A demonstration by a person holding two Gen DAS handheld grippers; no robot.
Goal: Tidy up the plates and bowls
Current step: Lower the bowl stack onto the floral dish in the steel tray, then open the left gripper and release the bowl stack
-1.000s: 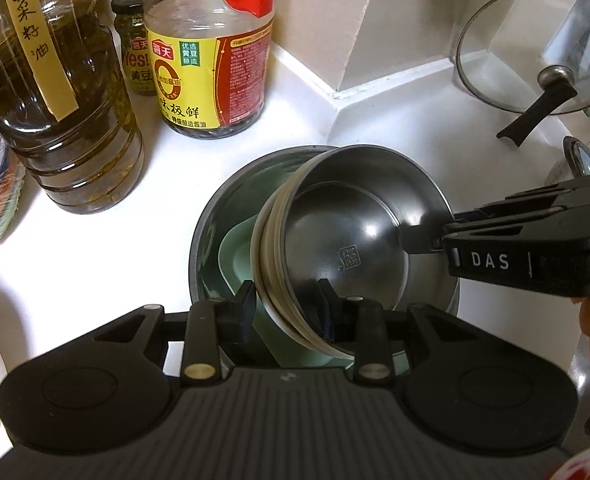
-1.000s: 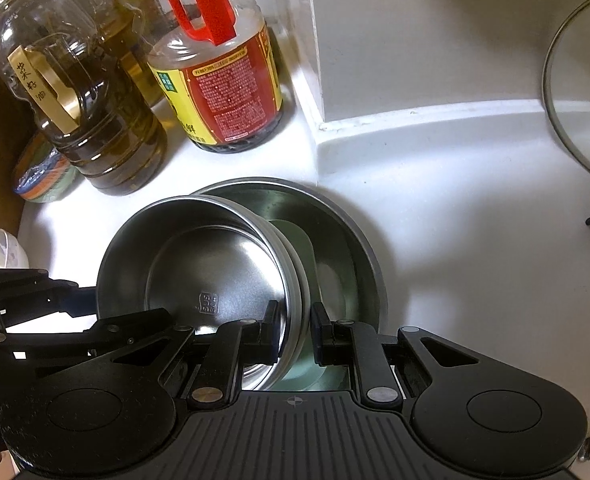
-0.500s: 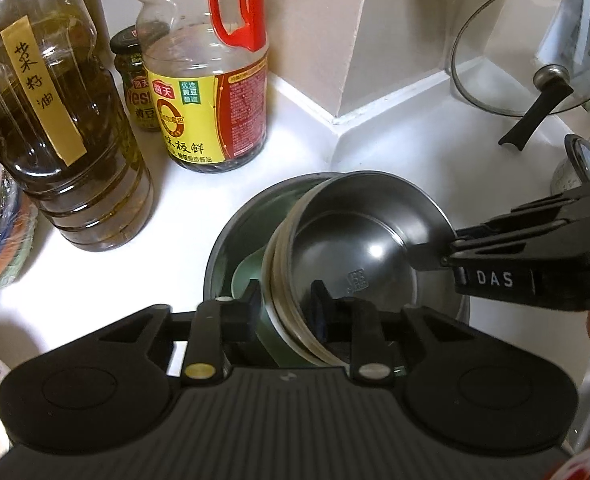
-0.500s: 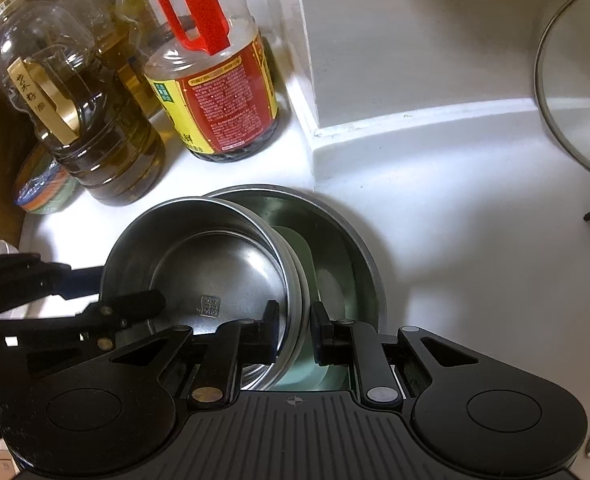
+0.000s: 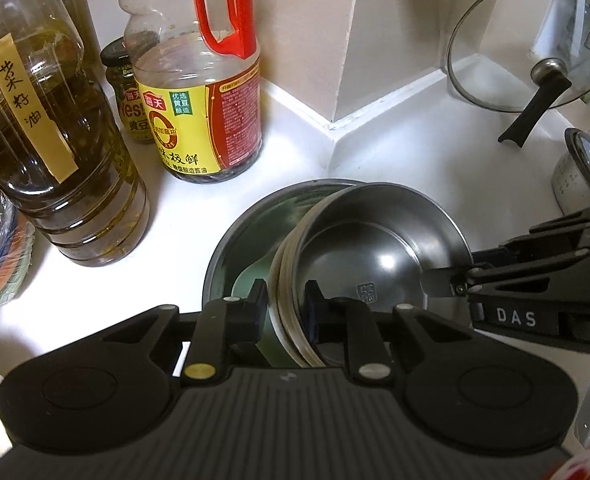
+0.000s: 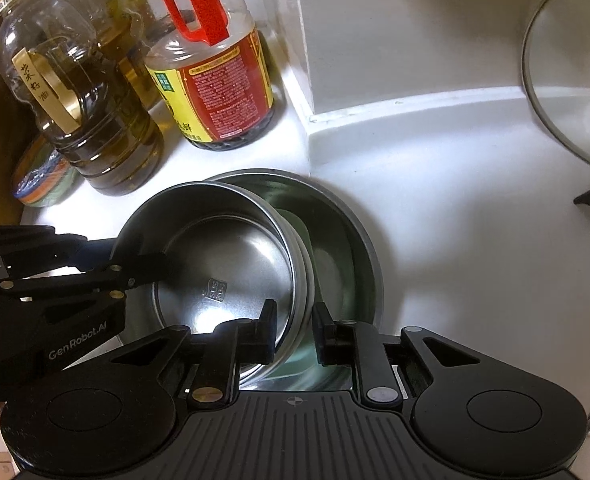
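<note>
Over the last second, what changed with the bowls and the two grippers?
The left gripper is closing its jaws on the stacked steel bowls' rim, the gap narrower than before. The right gripper keeps pinching the opposite rim. Big bowl, bottles and lid stayed put.

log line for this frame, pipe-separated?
left gripper closing on steel bowl stack rim | right gripper clamps opposite rim | stack tilted in large basin
</note>
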